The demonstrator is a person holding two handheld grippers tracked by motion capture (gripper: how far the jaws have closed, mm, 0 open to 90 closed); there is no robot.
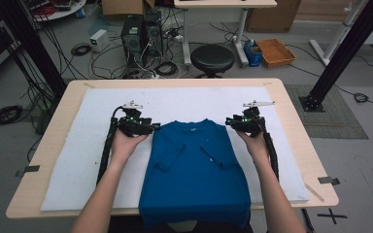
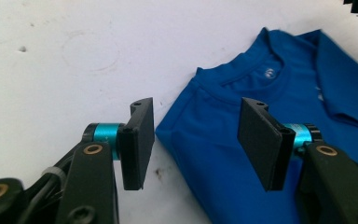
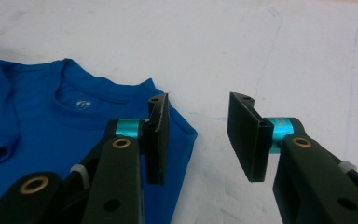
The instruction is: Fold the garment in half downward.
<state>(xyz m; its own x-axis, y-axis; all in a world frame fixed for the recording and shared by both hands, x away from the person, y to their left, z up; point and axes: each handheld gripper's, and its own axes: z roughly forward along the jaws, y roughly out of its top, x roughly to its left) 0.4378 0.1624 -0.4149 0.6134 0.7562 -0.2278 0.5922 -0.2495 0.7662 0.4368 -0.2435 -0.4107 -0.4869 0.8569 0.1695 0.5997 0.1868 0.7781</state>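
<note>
Looking down from the high view, a blue t-shirt (image 1: 194,170) lies sleeves-folded on the white mat (image 1: 77,160), left gripper (image 1: 148,127) and right gripper (image 1: 234,122) at its shoulders. Left gripper view: jaws apart, straddling the shoulder edge, not pinching. Right gripper view: same deal, jaws apart over the shoulder corner.

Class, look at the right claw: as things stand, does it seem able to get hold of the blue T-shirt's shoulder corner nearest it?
Probably yes. The right claw is open right at that corner of the blue T-shirt, one pad over the cloth, the other over the white mat. Nothing lies between them, and the pads are not yet pressing.
</note>
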